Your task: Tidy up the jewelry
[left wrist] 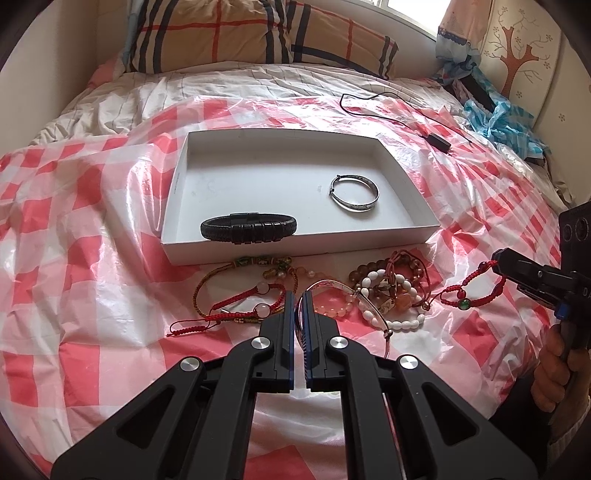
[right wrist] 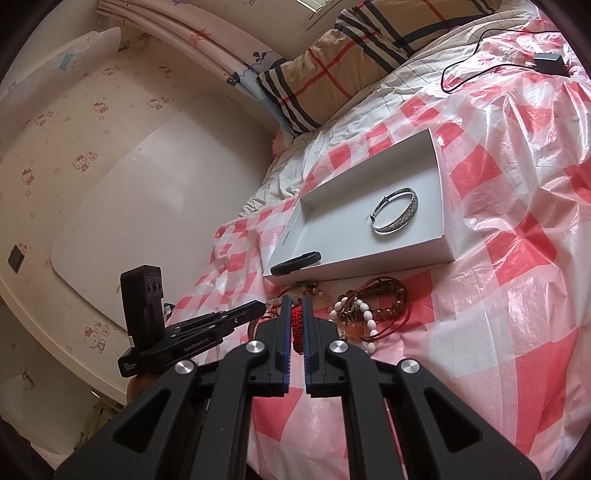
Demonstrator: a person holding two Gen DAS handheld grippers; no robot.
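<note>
1. A flat white cardboard box (left wrist: 295,236) sits open on a bed covered with a red and white checked plastic sheet (left wrist: 85,229).
2. Inside the box lies a thick black woven bracelet (left wrist: 248,226) near the front wall, and a shiny silver metal bangle (left wrist: 353,197) lies further back, well apart from it.
3. Just in front of the box is a pile of beaded and string bracelets (left wrist: 388,295), with white beads, brown beads and red cords all mixed up.
4. The left gripper (left wrist: 299,299) has its two fingers close together, pinching a thin pink and silver bangle (left wrist: 332,286) that lies against the pile.
5. The right gripper (right wrist: 295,306) has its fingers close together too, holding a red knotted string bracelet with a green bead (left wrist: 466,297). The string hangs from its tip above the sheet, just beside the pile.
6. A tan checked pillow (left wrist: 236,33) is behind the box, and a black cable with a plug (left wrist: 436,139) lies on the sheet.
</note>
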